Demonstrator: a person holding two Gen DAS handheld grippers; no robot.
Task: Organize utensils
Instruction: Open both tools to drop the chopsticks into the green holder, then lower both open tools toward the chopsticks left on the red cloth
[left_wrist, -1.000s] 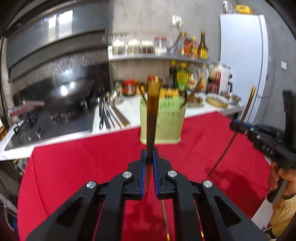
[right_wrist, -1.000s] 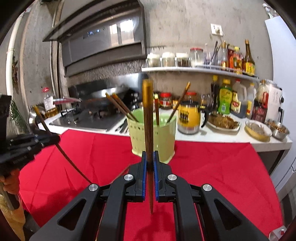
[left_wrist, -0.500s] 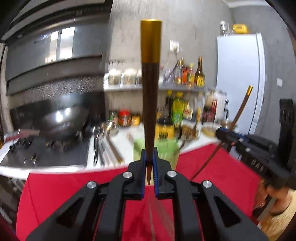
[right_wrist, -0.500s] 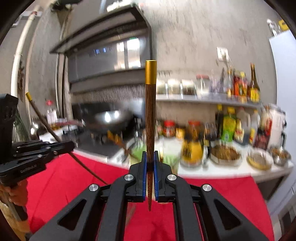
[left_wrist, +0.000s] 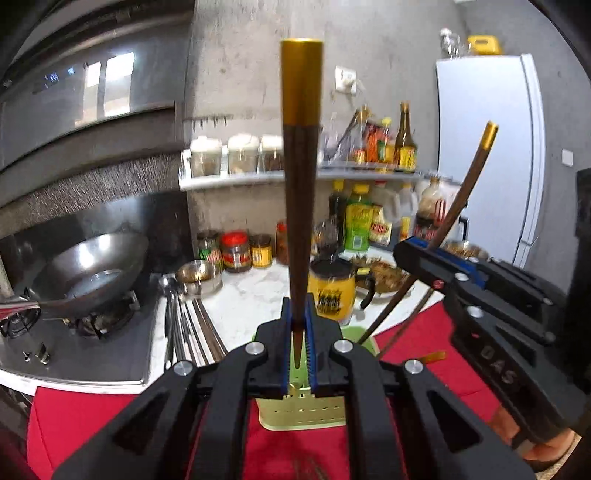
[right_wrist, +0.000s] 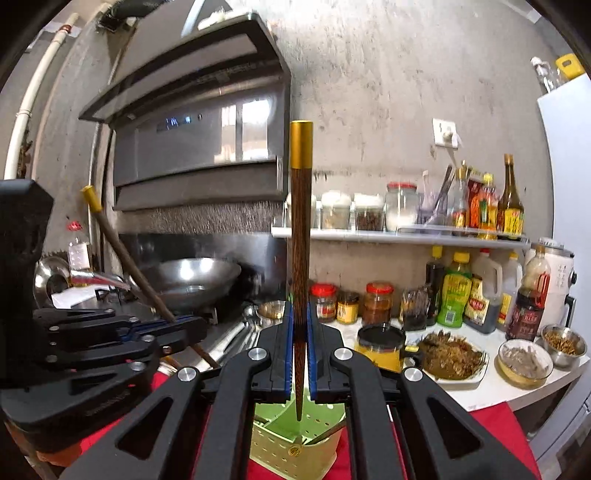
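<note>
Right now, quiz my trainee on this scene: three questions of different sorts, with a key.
1. True or false: the left gripper is shut on a chopstick.
2. What colour is the utensil holder below the right gripper? A red, B green, C white.
3. Fill in: each chopstick's upper end has a ____ cap.

Key: 1 true; 2 B; 3 gold.
</note>
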